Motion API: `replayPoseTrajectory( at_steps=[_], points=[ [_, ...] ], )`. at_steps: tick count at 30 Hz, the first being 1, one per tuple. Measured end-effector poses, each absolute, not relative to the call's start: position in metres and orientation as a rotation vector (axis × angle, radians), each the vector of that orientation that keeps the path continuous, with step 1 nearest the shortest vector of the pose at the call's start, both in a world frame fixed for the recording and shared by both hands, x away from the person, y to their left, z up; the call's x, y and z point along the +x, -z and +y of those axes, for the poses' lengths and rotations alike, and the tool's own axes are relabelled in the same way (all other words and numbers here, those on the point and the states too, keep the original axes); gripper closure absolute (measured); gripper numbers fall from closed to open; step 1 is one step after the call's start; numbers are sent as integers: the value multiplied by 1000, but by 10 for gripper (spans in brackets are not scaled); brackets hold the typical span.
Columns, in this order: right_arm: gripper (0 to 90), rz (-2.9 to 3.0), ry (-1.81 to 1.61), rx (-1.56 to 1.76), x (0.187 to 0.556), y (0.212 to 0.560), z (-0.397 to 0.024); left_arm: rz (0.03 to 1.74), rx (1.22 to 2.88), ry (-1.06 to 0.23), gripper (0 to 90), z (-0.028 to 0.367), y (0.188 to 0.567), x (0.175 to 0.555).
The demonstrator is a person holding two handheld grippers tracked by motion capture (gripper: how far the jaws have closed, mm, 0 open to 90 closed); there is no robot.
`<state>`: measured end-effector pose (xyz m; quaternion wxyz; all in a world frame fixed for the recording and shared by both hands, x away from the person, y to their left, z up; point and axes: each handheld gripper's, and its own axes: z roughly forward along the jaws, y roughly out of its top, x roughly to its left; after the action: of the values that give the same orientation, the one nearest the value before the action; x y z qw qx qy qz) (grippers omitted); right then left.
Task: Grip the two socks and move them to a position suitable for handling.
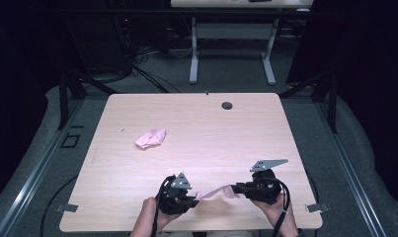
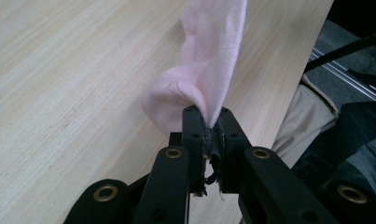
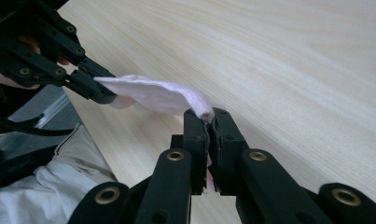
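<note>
the left gripper [image 2: 209,122] has its fingers [image 2: 193,128] clenched on one end of a pale pink cloth [image 2: 209,60], the fabric pinched in the narrow seam between the two black pads and bunching into a soft fold just beyond their tips. the right gripper [image 3: 208,116] is clenched on the other end of the same cloth, a small pink edge poking up from between its pads. from the right fingers [image 3: 225,128] the cloth runs as a flat, slightly sagging strip across to the left gripper's fingers, which show farther off in the right gripper view. in the high view the strip hangs between the two grippers, just above the near edge of the table [image 1: 196,123], with a hand [image 1: 149,210] behind the left gripper and a hand [image 1: 275,210] behind the right. well beyond the fingers, toward the far left of the table, lies a second, crumpled pink cloth [image 1: 150,138], apart from both grippers. farther still, near the far edge, is a dark round hole [image 1: 227,105].
</note>
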<state>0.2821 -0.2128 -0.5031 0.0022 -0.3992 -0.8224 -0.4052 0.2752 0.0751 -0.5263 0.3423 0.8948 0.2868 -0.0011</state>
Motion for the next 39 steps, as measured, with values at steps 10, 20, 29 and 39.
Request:
replayPoseTrajectory(
  at_steps=[10,20,29,39],
  points=[
    [808,-2648,1015,-1377,347,532,-209,923,2334,-51,659,85,547,331],
    [629,-2749,950,-1405,345,552,-203,1014,2277,-40,513,84,551,351],
    [789,-2806,950,-1403,337,564,-199,999,2354,-139,758,68,562,356],
    [835,-2818,990,-1275,322,565,-184,999,2332,-182,879,83,561,321]
  ],
)
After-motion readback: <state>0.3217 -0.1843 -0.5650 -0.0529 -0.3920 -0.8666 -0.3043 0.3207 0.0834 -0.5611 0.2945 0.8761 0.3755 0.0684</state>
